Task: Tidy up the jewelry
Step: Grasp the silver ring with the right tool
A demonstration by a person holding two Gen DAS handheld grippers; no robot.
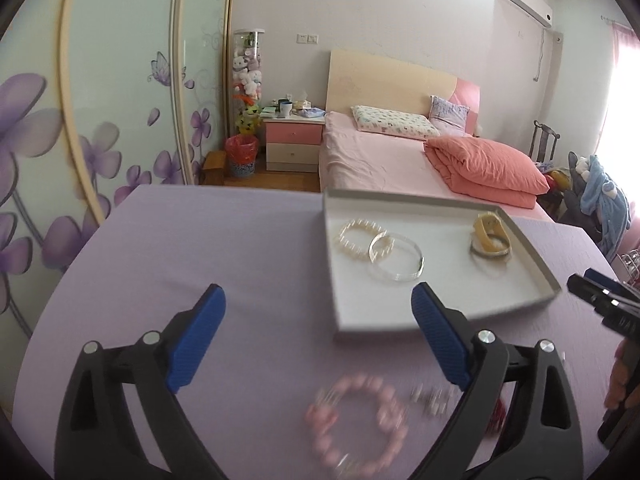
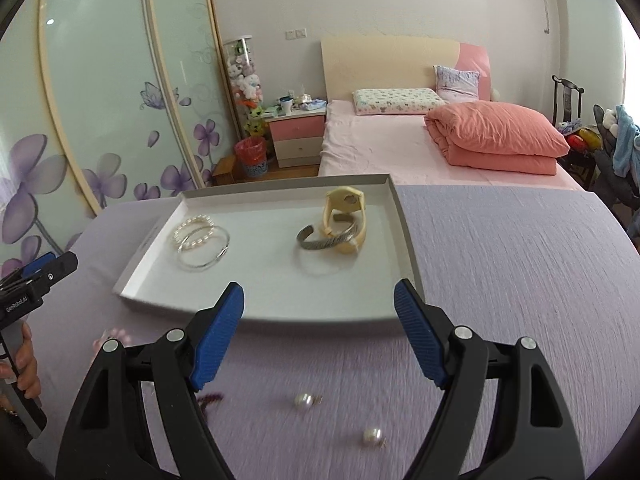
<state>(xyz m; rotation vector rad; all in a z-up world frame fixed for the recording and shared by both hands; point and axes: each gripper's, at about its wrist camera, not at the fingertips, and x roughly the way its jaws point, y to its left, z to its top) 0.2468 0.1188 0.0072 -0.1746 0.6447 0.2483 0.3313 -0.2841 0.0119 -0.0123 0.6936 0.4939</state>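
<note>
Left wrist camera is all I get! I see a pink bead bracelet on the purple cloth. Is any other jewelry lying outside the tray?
Observer: Yes. The right wrist view shows one pearl and a second pearl lying loose on the purple cloth, on the near side of the tray.
Operator: Is the other gripper holding something?
Observer: No. The right gripper is open, with nothing between its fingers.
</note>
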